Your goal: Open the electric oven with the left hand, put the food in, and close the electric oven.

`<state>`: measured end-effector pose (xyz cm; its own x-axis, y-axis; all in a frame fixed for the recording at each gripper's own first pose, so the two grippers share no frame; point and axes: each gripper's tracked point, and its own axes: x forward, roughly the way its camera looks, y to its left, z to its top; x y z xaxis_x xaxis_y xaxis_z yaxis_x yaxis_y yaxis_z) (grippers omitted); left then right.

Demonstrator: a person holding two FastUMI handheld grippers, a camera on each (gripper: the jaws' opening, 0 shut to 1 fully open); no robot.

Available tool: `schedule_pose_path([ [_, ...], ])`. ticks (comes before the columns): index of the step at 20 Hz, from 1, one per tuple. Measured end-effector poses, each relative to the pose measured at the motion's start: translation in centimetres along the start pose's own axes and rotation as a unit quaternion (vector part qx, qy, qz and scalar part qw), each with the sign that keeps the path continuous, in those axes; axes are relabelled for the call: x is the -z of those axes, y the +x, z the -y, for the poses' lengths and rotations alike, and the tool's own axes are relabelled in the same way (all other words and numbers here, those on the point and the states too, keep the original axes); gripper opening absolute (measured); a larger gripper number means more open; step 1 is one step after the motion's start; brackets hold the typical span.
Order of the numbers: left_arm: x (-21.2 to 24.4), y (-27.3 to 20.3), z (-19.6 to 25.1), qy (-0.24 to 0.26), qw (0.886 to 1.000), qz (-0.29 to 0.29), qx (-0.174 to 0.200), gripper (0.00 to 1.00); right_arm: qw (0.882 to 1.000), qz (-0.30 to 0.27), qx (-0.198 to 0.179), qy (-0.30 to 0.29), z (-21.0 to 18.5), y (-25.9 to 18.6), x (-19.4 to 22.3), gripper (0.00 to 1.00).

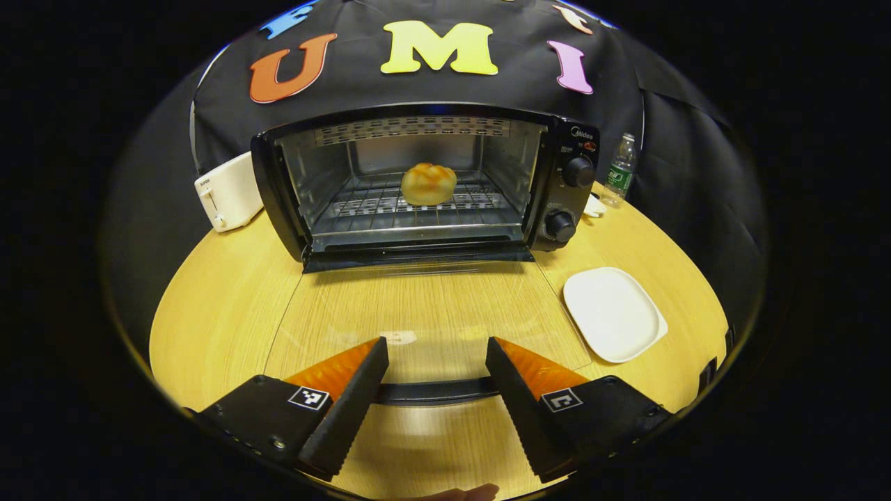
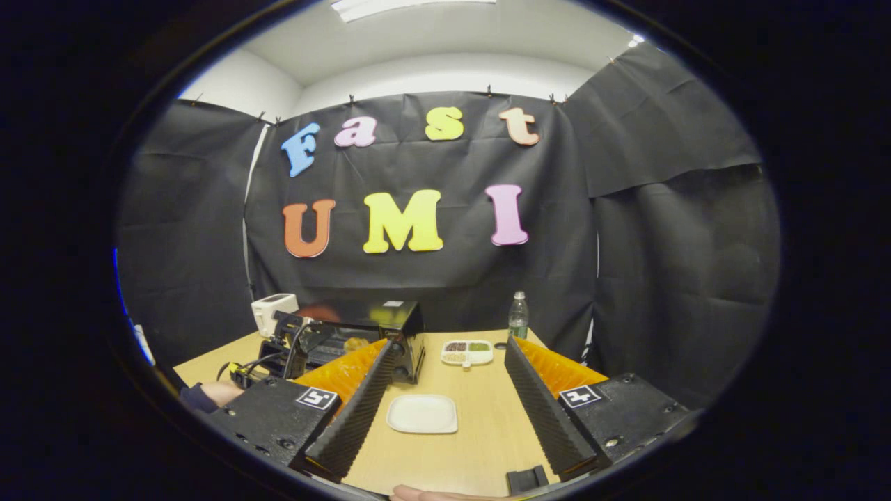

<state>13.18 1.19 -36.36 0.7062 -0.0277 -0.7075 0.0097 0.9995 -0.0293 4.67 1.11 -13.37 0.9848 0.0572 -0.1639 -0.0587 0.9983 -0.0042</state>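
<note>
The black electric oven point(image 1: 557, 174) stands at the back of the round wooden table with its glass door point(image 1: 424, 306) folded down flat toward me. A golden bread roll point(image 1: 428, 184) sits on the wire rack inside. My left gripper point(image 1: 435, 342) is open just above the door's front edge, and the dark door handle point(image 1: 437, 391) runs across between its fingers without being pinched. In the right gripper view my right gripper point(image 2: 452, 342) is open, held high with nothing between its fingers; the oven point(image 2: 390, 327) is to its left, with the left gripper point(image 2: 282, 348) in front of it.
A white plate point(image 1: 612, 313) lies bare to the right of the door, also seen as plate point(image 2: 422, 413). A white toaster point(image 1: 228, 191) stands left of the oven, a water bottle point(image 1: 619, 170) behind right. A divided snack dish point(image 2: 467, 351) sits near the bottle point(image 2: 517, 314).
</note>
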Motion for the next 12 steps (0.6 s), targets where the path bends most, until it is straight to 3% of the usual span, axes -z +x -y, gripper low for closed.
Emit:
schedule_pose_path([
  [1, -0.2, -0.1, 0.0, 0.002, 1.0, 0.011, 0.001, 1.0, 1.0, -0.004, -0.001, 0.0, -0.1, 0.2, 0.3, 0.98],
  [2, -0.3, -0.1, 0.0, 0.001, 1.0, 0.021, 0.0, 0.95, 1.0, -0.008, -0.002, 0.0, -0.1, 0.6, 0.6, 0.98],
  [5, -0.3, -0.4, 0.0, 0.006, 0.999, 0.034, -0.001, 0.95, 1.0, -0.023, 0.002, 0.003, -0.6, 2.2, 1.7, 0.98],
  [6, -0.5, -0.6, 0.2, 0.007, 0.999, 0.039, 0.0, 1.0, 1.0, -0.029, 0.002, 0.005, -0.8, 2.4, 2.1, 0.98],
  [8, -0.6, -1.4, 0.6, 0.007, 0.999, 0.048, 0.008, 0.93, 0.999, -0.038, 0.0, 0.002, -1.4, 3.1, 2.7, 0.99],
  [12, -1.1, -3.5, 1.4, 0.005, 0.997, 0.08, 0.012, 0.91, 0.998, -0.055, 0.003, -0.007, -2.3, 4.5, 4.0, 0.98],
])
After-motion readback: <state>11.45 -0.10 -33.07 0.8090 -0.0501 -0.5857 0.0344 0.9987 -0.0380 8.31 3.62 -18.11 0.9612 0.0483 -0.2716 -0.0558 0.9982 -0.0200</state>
